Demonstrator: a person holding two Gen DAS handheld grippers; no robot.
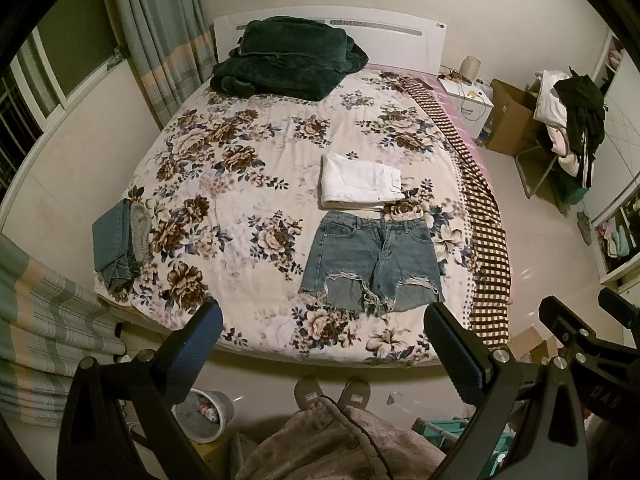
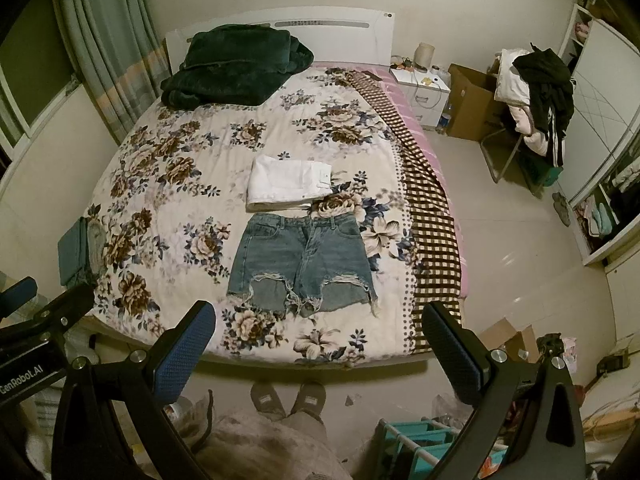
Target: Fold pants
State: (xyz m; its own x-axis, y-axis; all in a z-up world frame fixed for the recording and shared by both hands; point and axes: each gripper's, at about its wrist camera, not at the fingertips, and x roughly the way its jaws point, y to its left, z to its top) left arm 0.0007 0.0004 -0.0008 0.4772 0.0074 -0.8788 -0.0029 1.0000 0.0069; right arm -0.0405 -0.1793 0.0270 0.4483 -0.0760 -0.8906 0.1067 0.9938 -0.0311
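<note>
Blue denim shorts (image 1: pixel 370 258) with frayed, ripped hems lie flat and spread open on the floral bedspread (image 1: pixel 240 184), waistband away from me. They also show in the right wrist view (image 2: pixel 302 258). Folded white pants (image 1: pixel 360 180) lie just beyond them, also in the right wrist view (image 2: pixel 290 182). My left gripper (image 1: pixel 324 328) is open and empty, held high above the bed's near edge. My right gripper (image 2: pixel 320 328) is open and empty too, at about the same height beside it.
Folded blue jeans (image 1: pixel 116 244) lie at the bed's left edge. A dark green blanket (image 1: pixel 284 60) is piled by the headboard. A checked cloth (image 1: pixel 480 216) runs down the bed's right side. A chair heaped with clothes (image 1: pixel 568 116) and a cardboard box (image 1: pixel 512 116) stand to the right. My slippered feet (image 1: pixel 332 394) are at the bed's foot.
</note>
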